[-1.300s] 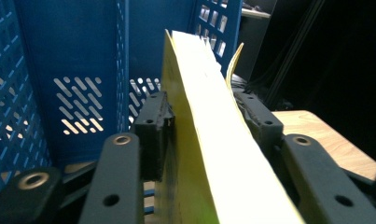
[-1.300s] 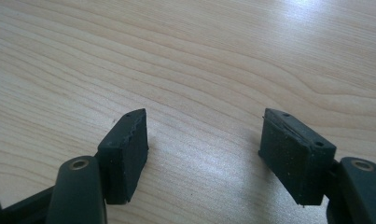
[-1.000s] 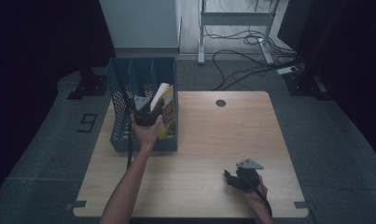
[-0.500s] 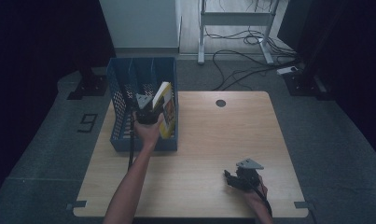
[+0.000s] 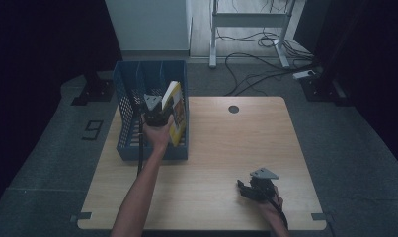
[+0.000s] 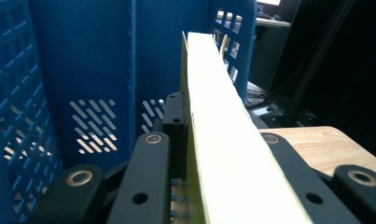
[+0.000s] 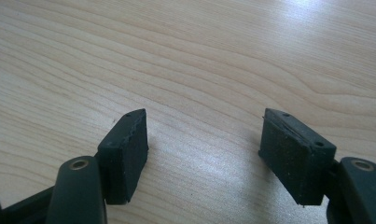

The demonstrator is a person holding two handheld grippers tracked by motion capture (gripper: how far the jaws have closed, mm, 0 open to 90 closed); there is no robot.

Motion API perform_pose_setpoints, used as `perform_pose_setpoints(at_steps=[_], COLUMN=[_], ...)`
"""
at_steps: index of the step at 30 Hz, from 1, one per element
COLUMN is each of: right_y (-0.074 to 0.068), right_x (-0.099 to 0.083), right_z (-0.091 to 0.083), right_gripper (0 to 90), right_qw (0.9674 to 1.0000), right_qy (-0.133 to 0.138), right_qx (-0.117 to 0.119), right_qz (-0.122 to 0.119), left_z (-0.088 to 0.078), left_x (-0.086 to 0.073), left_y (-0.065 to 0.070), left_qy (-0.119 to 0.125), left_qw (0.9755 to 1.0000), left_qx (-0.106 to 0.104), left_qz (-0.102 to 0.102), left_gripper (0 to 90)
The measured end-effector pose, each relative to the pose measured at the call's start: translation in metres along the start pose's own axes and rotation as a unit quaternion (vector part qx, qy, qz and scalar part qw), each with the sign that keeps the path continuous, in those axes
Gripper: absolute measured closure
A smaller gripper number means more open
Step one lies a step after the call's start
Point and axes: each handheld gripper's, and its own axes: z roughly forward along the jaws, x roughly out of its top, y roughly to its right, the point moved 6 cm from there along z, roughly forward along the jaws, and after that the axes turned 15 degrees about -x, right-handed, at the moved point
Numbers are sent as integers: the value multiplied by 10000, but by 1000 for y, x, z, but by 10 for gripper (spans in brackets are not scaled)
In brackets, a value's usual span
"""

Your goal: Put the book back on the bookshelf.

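A yellow book [image 5: 175, 101] stands tilted in the right-hand slot of a blue slotted file rack [image 5: 132, 81] at the table's far left. My left gripper [image 5: 155, 112] reaches into the rack and is shut on the book. In the left gripper view the black pads press both sides of the book's pale yellow edge [image 6: 223, 130], with the rack's blue wall [image 6: 83, 56] behind. My right gripper [image 5: 245, 189] rests low over the table near the front right. Its jaws [image 7: 204, 140] stand open over bare wood with nothing between them.
The wooden table [image 5: 226, 148] has a round cable hole [image 5: 233, 109] at the back middle. Cables and a metal desk frame [image 5: 246, 19] lie on the grey floor beyond the table. Dark curtains close both sides.
The left hand has shifted only slightly at the rack, still on the yellow book. The right gripper has not moved.
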Motion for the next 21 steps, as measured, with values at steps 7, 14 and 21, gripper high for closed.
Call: perform_pose_setpoints(at_steps=[7, 14, 21], right_y=[0, 0, 0], right_x=[0, 0, 0], right_z=[0, 0, 0], right_gripper=[316, 315, 315], right_qw=[10000, 10000, 10000], right_qy=[0, 0, 2], right_qx=[0, -3, 3], right_qz=[-1, -1, 10], left_z=[4, 7, 14], left_x=[2, 2, 2], left_y=[-2, -7, -9], left_qy=[0, 28, 123], left_qw=[10000, 9999, 9995], left_qx=[37, 137, 274], left_qz=[10, 32, 133], left_gripper=[750, 750, 750])
